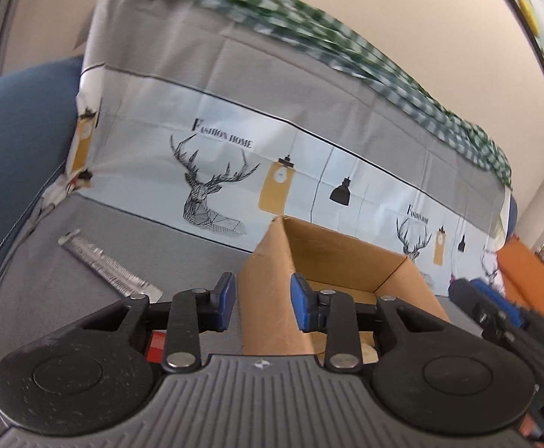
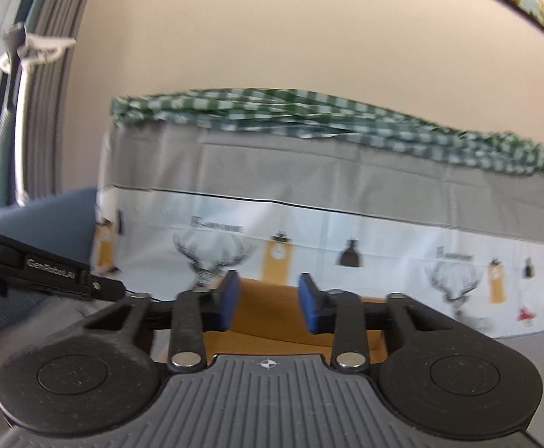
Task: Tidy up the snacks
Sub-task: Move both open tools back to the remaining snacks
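An open cardboard box (image 1: 350,261) stands on the grey sofa seat; its near corner flap rises between the fingers of my left gripper (image 1: 262,302), which is open and holds nothing. A silver snack stick packet (image 1: 109,270) lies on the seat left of the box. A red packet (image 1: 156,343) shows partly under the left gripper's arm. My right gripper (image 2: 268,304) is open and empty, above the box (image 2: 268,317), whose inside is mostly hidden. The right gripper shows at the right edge of the left wrist view (image 1: 496,310), and the left gripper's body at the left of the right wrist view (image 2: 40,272).
The sofa back is covered by a grey and white cloth with deer prints (image 1: 234,171), with a green checked cloth (image 1: 346,41) on top. A blue cushion (image 1: 14,142) is at the left, an orange object (image 1: 525,280) at the right. A framed picture (image 1: 533,11) hangs on the wall.
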`<act>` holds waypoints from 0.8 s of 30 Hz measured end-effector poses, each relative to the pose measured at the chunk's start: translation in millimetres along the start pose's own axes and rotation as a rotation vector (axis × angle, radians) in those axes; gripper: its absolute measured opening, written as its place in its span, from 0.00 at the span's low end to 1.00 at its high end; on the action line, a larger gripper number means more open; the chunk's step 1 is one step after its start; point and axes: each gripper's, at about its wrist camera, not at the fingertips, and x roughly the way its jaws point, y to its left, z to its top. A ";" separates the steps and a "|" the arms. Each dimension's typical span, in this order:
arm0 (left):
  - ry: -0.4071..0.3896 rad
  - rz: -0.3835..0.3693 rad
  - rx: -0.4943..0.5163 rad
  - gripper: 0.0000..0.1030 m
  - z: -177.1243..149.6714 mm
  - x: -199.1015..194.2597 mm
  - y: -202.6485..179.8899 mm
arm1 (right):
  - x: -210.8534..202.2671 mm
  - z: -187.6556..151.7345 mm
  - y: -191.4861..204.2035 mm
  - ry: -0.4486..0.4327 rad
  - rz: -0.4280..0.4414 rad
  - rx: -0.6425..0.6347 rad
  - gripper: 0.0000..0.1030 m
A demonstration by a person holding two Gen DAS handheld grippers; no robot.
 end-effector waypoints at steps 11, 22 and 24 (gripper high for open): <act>0.067 0.205 -0.123 0.22 22.5 -3.7 109.3 | 18.7 -3.1 71.3 0.069 0.217 0.127 0.25; 0.083 0.271 -0.250 0.22 27.9 -0.2 149.9 | 63.1 -40.5 139.4 0.281 0.324 0.086 0.46; 0.088 0.272 -0.253 0.22 28.4 3.6 149.3 | 74.5 -50.9 152.5 0.314 0.300 0.048 0.68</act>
